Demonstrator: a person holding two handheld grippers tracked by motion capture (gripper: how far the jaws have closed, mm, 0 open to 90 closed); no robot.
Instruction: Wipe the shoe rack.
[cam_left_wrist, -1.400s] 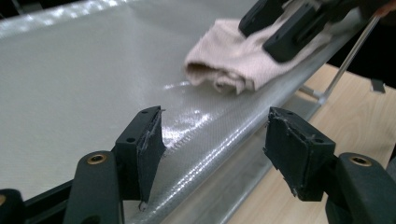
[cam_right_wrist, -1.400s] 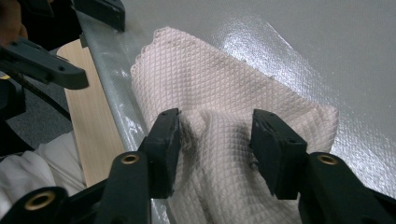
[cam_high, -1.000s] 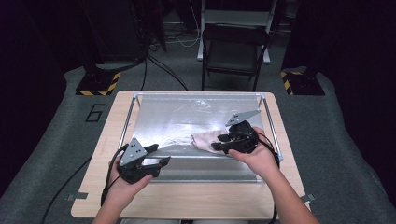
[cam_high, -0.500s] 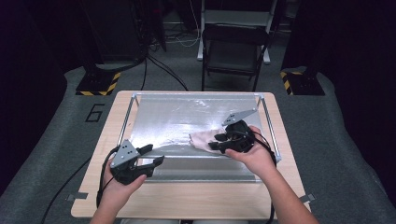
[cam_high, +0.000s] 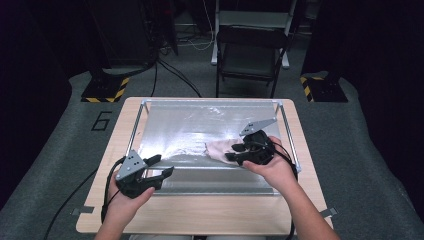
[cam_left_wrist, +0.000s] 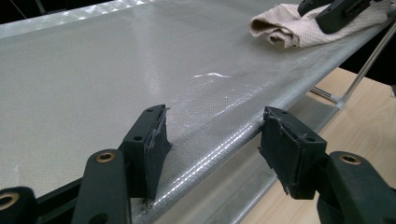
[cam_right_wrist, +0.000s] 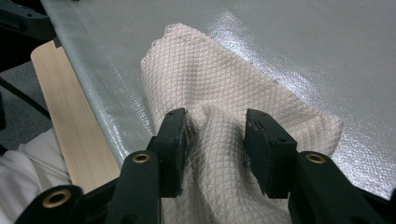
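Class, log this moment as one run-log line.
right tool: shut on cloth | left tool: open, at sheet edge | cloth: bunched on sheet

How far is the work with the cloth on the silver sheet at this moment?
Done: the cloth lies folded over on the silver sheet. In hand: the right claw has a bunched fold of the cloth between its jaws. The left claw is open at the sheet's near edge, holding nothing. Left: probably further folding or smoothing, since the cloth looks rumpled.
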